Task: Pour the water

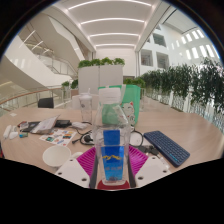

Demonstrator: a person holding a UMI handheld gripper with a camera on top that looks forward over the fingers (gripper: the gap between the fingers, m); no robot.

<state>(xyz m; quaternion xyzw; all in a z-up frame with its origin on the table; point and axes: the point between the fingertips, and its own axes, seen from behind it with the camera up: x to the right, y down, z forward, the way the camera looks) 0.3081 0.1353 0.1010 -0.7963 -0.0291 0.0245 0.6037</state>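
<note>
Bottle (113, 135) of clear plastic stands upright between the 2 fingers of the tool (112, 168), its blue-labelled lower half framed by the pink pads (88, 160) on either side. Both pads appear to press against the bottle's sides, so the tool is clamped on it. The bottle's neck and cap rise above the fingertips, in front of a green jug-like container (131, 101) that sits further back on the worktop (190, 135).

Right of the tool, near it, a dark keyboard (166, 147) lies flat and angled on the pale worktop. Left of the tool sit a white round plate (55, 155) and, further left, a clutter of small items and cables (40, 128) too small to make out. A clear cup or glass (86, 107) stands just left of the bottle, further away.

Far behind, white planter boxes with green plants (100, 72) line the back of the worktop, and more plants (195, 90) run along the right side.
</note>
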